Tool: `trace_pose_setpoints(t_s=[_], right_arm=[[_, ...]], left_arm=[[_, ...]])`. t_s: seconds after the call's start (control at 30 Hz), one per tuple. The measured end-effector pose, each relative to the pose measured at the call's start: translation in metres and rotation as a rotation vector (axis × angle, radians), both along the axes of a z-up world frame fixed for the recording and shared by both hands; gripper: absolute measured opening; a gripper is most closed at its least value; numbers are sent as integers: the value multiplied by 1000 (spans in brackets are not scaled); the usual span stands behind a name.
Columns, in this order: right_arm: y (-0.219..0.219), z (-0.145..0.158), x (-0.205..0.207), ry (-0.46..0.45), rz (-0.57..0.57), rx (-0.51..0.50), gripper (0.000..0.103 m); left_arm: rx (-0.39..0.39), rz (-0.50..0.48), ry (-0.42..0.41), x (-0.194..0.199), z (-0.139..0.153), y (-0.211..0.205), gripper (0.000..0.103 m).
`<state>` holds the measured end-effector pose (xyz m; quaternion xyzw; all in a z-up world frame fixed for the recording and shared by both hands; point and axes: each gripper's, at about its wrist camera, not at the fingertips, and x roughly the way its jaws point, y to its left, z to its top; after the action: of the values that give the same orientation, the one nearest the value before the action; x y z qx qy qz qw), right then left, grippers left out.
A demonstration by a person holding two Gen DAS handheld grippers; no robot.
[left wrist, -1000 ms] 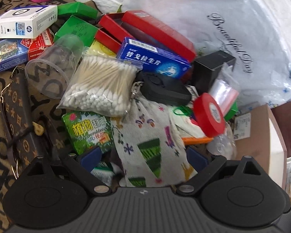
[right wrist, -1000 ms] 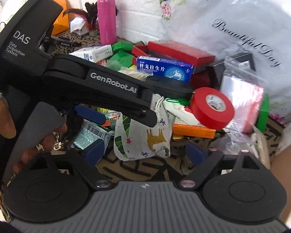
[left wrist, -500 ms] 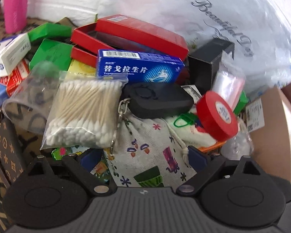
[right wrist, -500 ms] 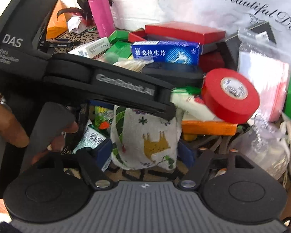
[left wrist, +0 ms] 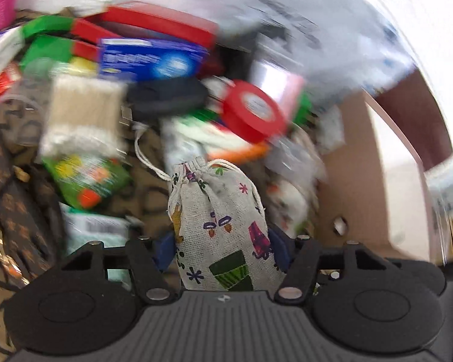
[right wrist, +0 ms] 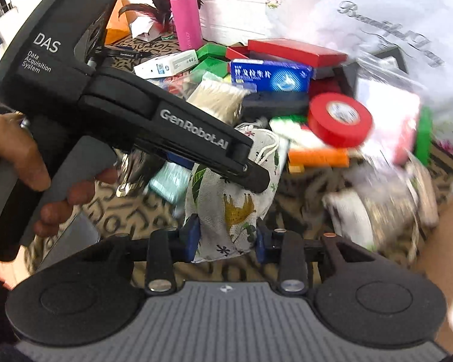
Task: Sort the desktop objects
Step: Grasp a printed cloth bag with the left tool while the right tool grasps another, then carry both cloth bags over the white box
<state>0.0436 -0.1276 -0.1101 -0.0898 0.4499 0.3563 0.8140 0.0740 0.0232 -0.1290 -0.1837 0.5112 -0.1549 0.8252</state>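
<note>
Right wrist: both tools closing, pinching the drawstring pouch.

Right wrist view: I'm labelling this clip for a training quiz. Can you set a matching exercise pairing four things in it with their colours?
Things:
1. tape roll
2. bottle
3. medicine box
4. drawstring pouch

Colours:
A. blue
B. pale cloth with printed figures
C. red
D. pink

Pairs: 1-C, 2-D, 3-A, 4-B
</note>
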Motion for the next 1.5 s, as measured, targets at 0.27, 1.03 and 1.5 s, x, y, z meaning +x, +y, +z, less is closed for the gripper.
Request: trace_pose_setpoints(t_s=[0.27, 1.03, 1.5], right_arm=[[-49, -12, -44, 67, -129, -27, 33], [-49, -8, -51, -8, -87, -49, 32], [-121, 113, -64, -374, -260, 126, 31]], left_arm=[[-26, -128, 117, -26, -21, -46, 65], [-26, -75, 62, -39, -2, -60, 56], [-121, -171, -320, -22, 134, -112, 55]])
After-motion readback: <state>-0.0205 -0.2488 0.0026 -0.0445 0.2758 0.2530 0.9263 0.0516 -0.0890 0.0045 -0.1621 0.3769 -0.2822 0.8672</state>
